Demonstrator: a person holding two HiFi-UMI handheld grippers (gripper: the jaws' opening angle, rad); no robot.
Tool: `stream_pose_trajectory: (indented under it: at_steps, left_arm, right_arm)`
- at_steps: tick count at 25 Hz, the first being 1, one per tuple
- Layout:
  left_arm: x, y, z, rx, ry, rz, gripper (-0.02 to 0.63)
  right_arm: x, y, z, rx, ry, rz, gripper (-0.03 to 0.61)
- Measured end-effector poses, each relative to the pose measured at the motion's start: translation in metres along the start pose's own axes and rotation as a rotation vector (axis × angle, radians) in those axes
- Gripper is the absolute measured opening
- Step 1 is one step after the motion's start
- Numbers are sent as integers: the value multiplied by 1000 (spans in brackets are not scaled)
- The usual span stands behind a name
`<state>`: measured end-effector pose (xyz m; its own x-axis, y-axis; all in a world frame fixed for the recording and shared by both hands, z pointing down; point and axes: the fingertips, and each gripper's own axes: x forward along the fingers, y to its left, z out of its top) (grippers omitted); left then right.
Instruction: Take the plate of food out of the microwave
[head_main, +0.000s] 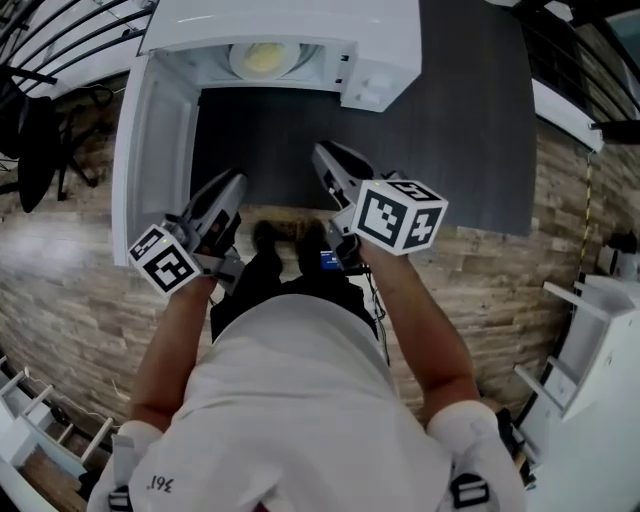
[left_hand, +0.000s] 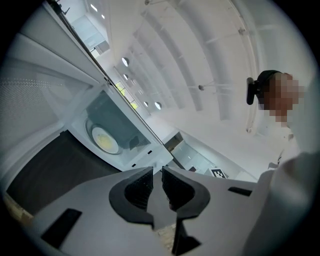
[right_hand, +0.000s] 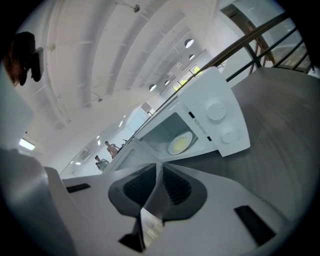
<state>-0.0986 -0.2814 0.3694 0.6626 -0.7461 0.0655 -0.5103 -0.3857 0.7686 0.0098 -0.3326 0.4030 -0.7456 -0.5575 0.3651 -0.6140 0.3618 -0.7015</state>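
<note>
Door (head_main: 150, 150) open, the plate (head_main: 265, 58) sits inside the microwave (head_main: 400, 40) on the tabletop (head_main: 470, 120). The left gripper (head_main: 235, 180) and right gripper (head_main: 322, 152) hang short of it, jaws all but together and empty. The plate is likely stiff, breakable and slick: pinch the near rim and keep it level.

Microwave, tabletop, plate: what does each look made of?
Microwave: glossy white casing that could be painted metal or plastic; the sheen alone does not settle it.
Tabletop: matte dark grey with faint straight grain, likely laminate.
Plate: pale, smooth rim around yellow food, probably ceramic or glass.
</note>
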Motion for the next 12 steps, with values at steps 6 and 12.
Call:
stream_pose_trajectory:
  at_steps: [6,12]
  left_arm:
    - [24,46,17,-9,27,50,37]
    - [57,94,28,-18,53,140,37]
  right_arm:
    - [59,-16,3,69,-16,-74,34]
    - [102,-46,17,82,-63,-179,34]
